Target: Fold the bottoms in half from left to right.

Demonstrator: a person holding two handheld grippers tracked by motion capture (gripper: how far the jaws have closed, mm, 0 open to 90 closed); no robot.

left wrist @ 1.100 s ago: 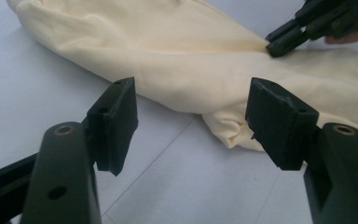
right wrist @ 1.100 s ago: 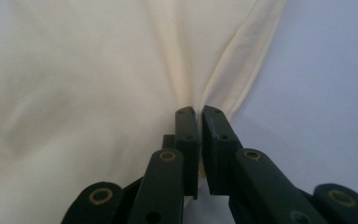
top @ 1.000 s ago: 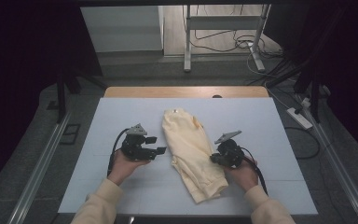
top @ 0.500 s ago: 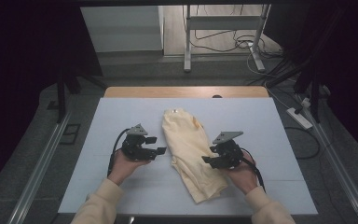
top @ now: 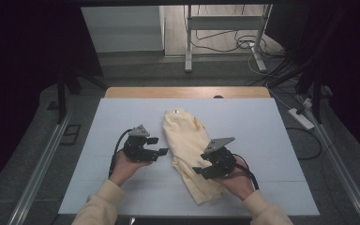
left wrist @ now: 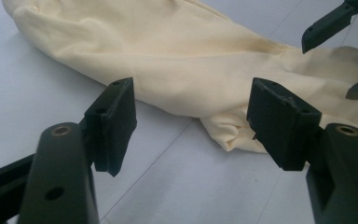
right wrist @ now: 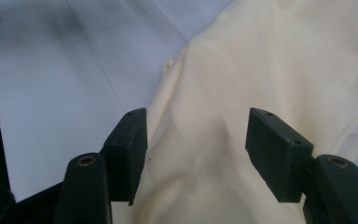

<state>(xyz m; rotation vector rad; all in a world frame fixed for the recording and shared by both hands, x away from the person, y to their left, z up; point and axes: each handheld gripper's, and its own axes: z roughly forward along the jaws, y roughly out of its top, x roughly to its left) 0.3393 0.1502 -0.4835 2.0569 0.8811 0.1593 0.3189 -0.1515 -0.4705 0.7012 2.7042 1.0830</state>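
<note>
A pale yellow garment (top: 187, 140) lies folded lengthwise on the white table (top: 272, 140), running from the far middle to the near edge. My left gripper (top: 158, 145) rests just left of it, open, with nothing between its pads. In the left gripper view the garment (left wrist: 168, 56) lies beyond the open left gripper (left wrist: 191, 116), and the right gripper's jaw tips (left wrist: 326, 25) show at the upper right. My right gripper (top: 201, 164) hovers over the garment's near half. Its jaws have just been opening. In the right gripper view the right gripper (right wrist: 196, 140) stands open above the cloth (right wrist: 284, 60) without pressing it.
A wooden tabletop edge (top: 187, 92) shows behind the white surface. Beyond it stand metal frame legs (top: 187, 47) with cables on the floor. A power strip (top: 301, 118) lies off the right side. Bare white table spreads left and right of the garment.
The right gripper has risen off the garment and shifted slightly left, and its jaws have spread apart. The left gripper has stayed where it was.
</note>
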